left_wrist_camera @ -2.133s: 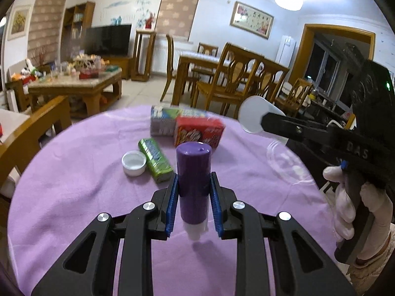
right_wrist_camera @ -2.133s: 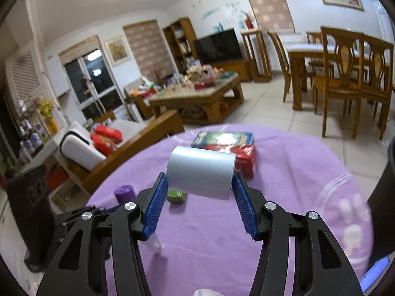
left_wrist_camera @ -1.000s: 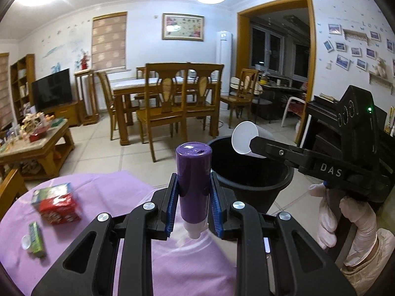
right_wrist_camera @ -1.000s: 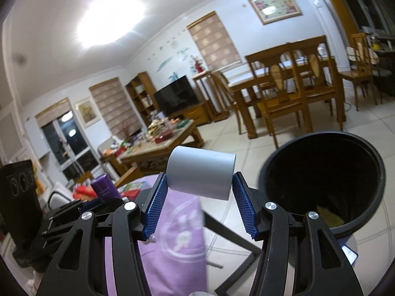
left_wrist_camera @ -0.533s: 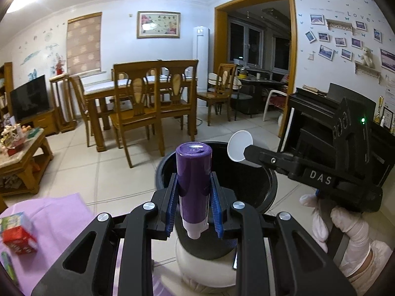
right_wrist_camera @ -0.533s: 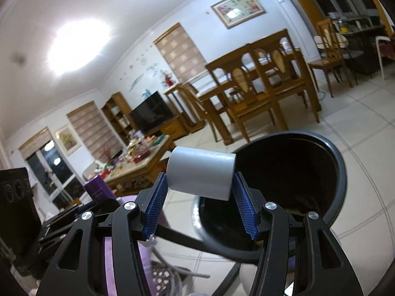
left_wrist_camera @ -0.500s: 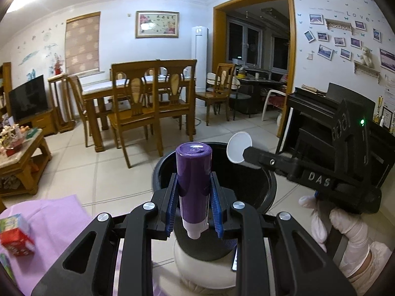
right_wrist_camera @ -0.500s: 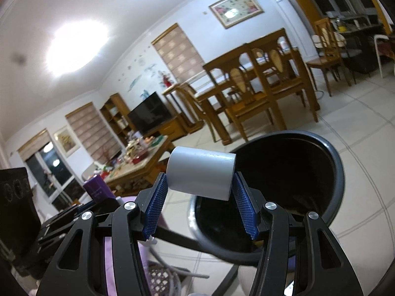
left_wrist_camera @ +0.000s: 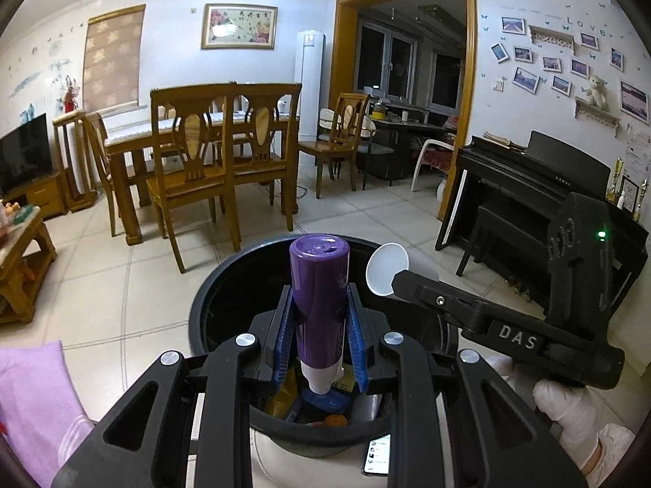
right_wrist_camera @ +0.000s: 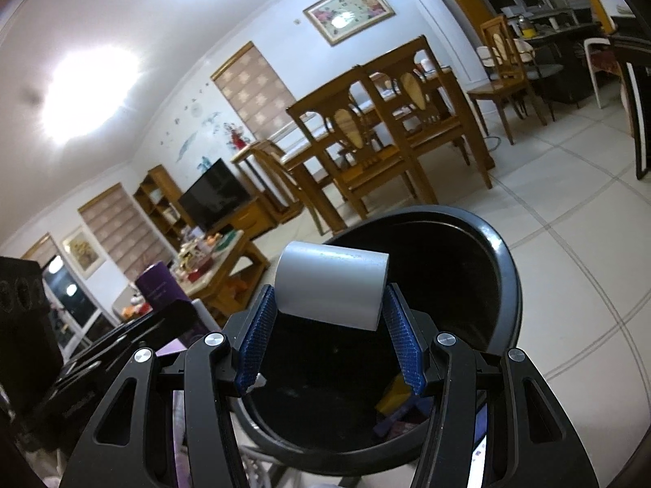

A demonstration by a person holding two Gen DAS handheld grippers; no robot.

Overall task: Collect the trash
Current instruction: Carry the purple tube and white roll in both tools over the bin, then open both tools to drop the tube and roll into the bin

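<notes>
Purple bottle clamped in left gripper; right gripper clamps grey cylinder.

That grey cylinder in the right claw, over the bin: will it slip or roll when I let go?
The grey cylinder looks smooth and lies crosswise, clamped at its ends by the right claw, so it may slide out readily. Being round, it would probably roll on landing. It hangs over the black bin, so it should fall inside.

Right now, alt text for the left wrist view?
The left tool clamps an upright purple cylindrical bottle over a round black trash bin that already holds scraps. At right, the right tool, in a white-gloved hand, holds a white cylinder over the bin.
</notes>
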